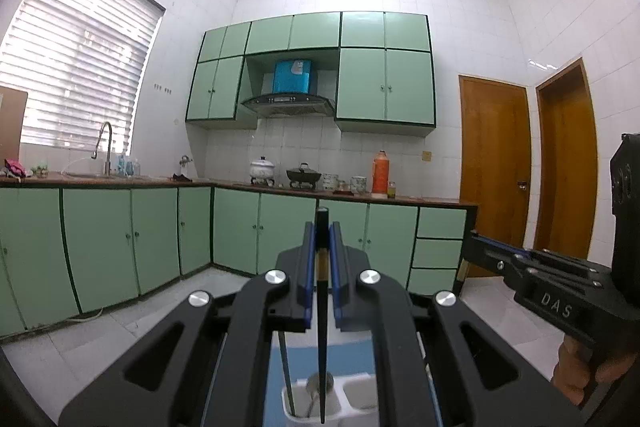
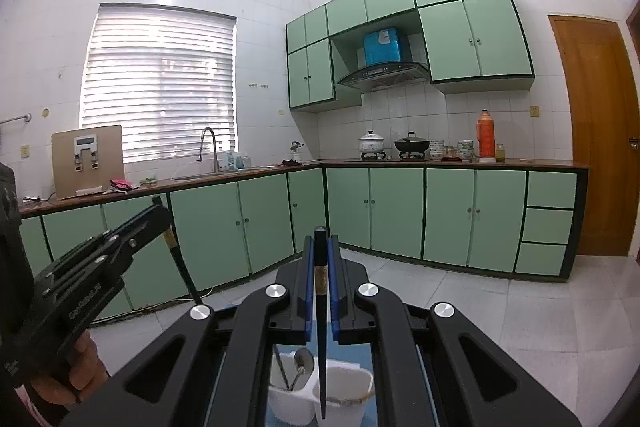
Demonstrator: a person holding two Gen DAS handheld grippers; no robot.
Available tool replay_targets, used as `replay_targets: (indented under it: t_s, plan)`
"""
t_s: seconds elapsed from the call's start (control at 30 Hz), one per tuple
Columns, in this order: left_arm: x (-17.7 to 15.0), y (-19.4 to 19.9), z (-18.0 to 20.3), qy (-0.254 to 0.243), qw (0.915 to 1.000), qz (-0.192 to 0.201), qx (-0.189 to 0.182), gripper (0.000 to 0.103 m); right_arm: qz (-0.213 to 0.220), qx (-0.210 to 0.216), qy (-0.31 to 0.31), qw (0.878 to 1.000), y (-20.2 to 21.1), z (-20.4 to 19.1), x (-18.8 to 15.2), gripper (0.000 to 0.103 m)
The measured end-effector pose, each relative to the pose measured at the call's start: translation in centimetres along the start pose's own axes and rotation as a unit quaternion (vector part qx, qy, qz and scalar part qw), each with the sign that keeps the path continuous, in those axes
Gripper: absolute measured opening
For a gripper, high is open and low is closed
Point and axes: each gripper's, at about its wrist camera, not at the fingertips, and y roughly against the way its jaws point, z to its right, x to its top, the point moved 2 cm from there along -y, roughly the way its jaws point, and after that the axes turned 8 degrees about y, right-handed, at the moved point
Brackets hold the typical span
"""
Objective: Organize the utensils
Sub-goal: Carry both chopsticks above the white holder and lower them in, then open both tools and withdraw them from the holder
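My left gripper (image 1: 321, 239) is shut on a black chopstick (image 1: 322, 339) that hangs tip down over a white utensil holder (image 1: 352, 397). The holder's left compartment has a metal spoon (image 1: 319, 385) and another chopstick (image 1: 286, 371) in it. My right gripper (image 2: 320, 247) is shut on a second black chopstick (image 2: 321, 347), tip down over the same white holder (image 2: 344, 397); a spoon (image 2: 303, 363) stands in its left compartment. The left gripper with its chopstick shows at the left of the right wrist view (image 2: 100, 251). The right gripper shows at the right of the left wrist view (image 1: 532, 267).
The holder stands on a blue surface (image 1: 348, 359). Behind are green kitchen cabinets (image 1: 160, 235), a counter with a sink tap (image 1: 105, 147), pots (image 1: 262, 169), bowls, an orange thermos (image 1: 380, 173), and brown doors (image 1: 494, 171). The floor is light tile (image 2: 500, 307).
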Motion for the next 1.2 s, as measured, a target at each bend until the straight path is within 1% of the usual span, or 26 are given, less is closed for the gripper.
replay_targets:
  t_s: [0.13,0.23,0.37,0.57,0.87,1.2]
  plan:
    - [-0.2,-2.6,0.2,-0.011,0.9999,0.003,0.01,0.006,0.007,-0.004,-0.004,1.0,-2.0,0.7,-0.1,0.007]
    - [-1.2,-4.7,0.0,-0.011,0.9998,-0.002,0.015,0.006,0.005,-0.004,-0.014,1.0,-3.5,1.2,-0.6,0.007]
    - [-3.1,-7.5,-0.6,-0.013,0.9993,-0.024,0.025,0.006,0.0,-0.015,-0.019,1.0,-5.7,2.1,-2.1,0.007]
    - [-6.0,-9.9,-2.4,-0.011,0.9975,-0.061,0.034,0.006,-0.026,-0.021,-0.031,0.999,-7.9,2.7,-5.0,0.007]
    - [-8.6,-11.3,-4.6,-0.009,0.9948,-0.094,0.038,0.006,-0.061,-0.02,-0.043,0.997,-9.9,2.8,-8.7,0.007]
    - [-10.9,-11.9,-6.4,-0.004,0.9908,-0.127,0.046,0.006,-0.09,-0.026,-0.048,0.994,-10.8,2.6,-10.6,0.007]
